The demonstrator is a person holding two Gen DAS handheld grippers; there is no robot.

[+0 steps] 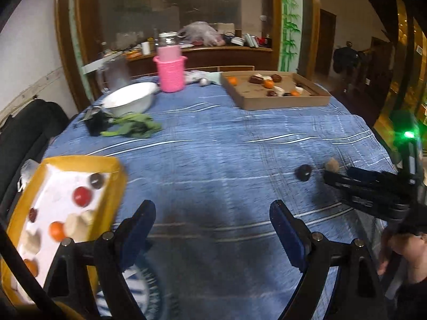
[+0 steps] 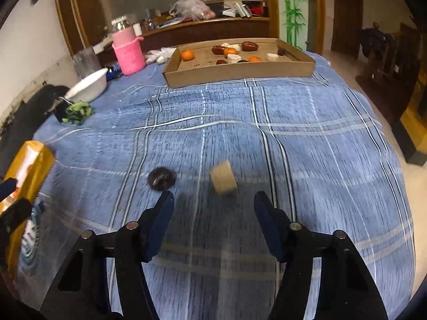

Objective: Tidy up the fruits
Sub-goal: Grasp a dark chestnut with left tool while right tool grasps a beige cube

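Jaws apart; writing too blurred.

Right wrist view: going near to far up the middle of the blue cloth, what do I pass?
Hand-held gripper → pale beige block → bare blue plaid tablecloth → cardboard tray holding oranges and dates.

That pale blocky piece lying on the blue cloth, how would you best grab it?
Take the pale block across its two flat side faces, coming down from above and in front, where the right tool already hangs open just short of it. It lies free on the blue cloth, apart from the dark round fruit to its left.
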